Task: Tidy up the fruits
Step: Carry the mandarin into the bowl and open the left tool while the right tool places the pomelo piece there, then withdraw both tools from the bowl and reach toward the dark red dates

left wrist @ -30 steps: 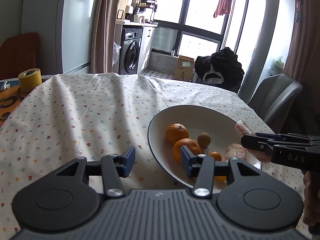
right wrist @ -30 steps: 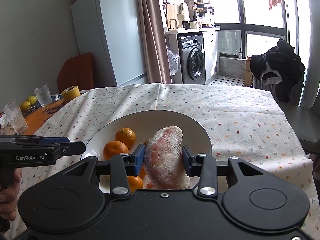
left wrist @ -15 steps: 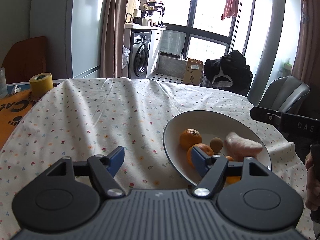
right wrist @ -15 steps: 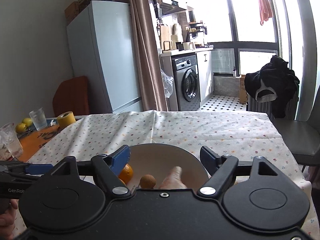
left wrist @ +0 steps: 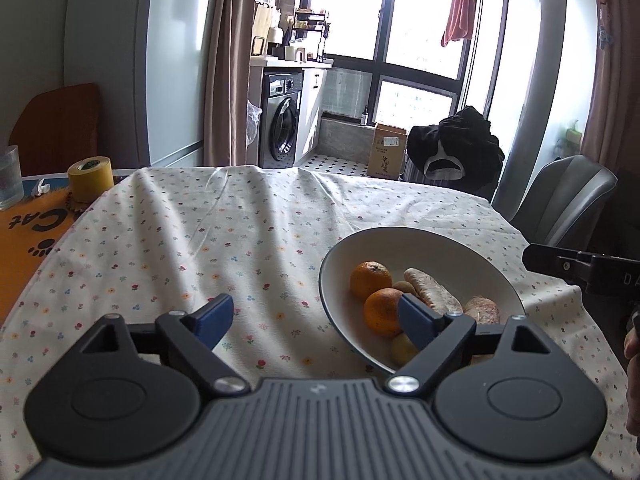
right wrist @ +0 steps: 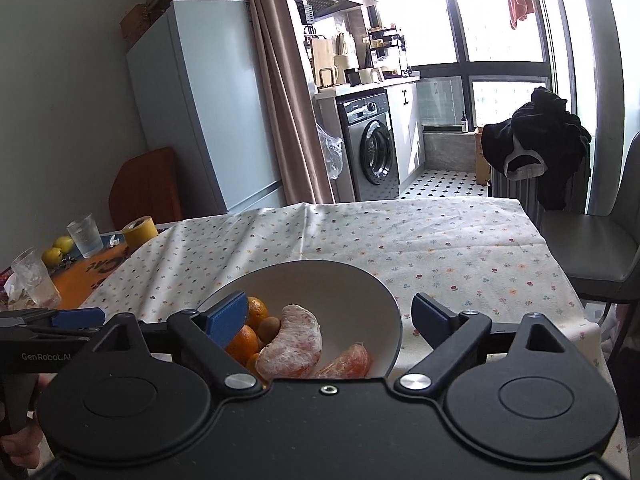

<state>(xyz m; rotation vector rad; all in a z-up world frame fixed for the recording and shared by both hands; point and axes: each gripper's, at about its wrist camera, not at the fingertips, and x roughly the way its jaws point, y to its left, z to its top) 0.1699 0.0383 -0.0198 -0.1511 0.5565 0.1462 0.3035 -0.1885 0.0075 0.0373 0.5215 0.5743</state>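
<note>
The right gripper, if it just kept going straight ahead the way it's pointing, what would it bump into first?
Probably the white bowl: the right gripper hangs open just above it, the peeled fruit segment showing between its fingers. Depth is unclear; it may instead pass over the far rim onto the flowered tablecloth.

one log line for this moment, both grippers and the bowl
left gripper: open, empty | right gripper: open, empty | bowl: oranges, peeled segments inside | tablecloth: no loose fruit seen

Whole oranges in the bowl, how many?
2 clearly: one orange toward the back left of the bowl, another orange in front of it. The grippers hide the near part; more possible.
</note>
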